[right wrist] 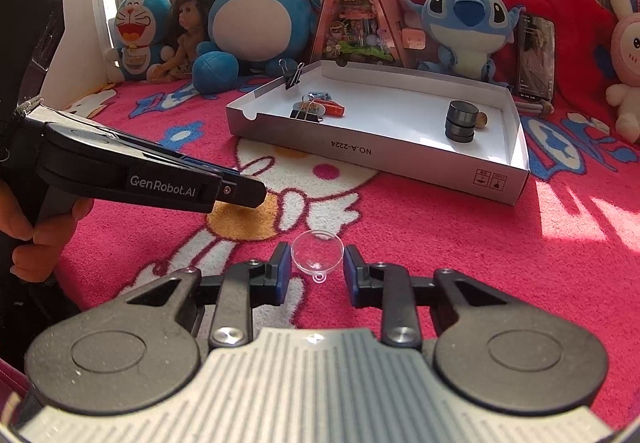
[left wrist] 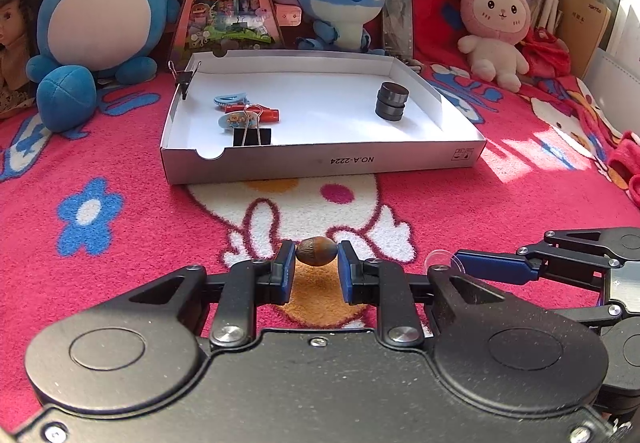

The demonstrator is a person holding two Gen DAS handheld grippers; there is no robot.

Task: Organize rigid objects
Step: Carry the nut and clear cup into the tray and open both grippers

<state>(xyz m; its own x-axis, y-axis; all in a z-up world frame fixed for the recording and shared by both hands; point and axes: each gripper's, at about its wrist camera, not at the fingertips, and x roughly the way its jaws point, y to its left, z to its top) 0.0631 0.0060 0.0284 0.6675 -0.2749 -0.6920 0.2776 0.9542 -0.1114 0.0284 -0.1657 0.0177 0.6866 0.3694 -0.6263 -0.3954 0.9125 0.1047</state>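
Left gripper (left wrist: pixel 317 257) is pinching a small brown nut (left wrist: pixel 316 251) between both blue pads, the nut sitting at the fingertips over the pink blanket (left wrist: pixel 120 283). Right gripper (right wrist: pixel 316 263) is closing around a clear suction cup (right wrist: pixel 317 253); its fingers are flanking the cup's rim, contact not confirmable. The cup is lying between the pads, knob toward the camera. White box lid (left wrist: pixel 320 159) is resting further back on the blanket, holding two stacked dark discs (left wrist: pixel 391 101) near its right wall and binder clips (left wrist: pixel 253 133) near its left front corner.
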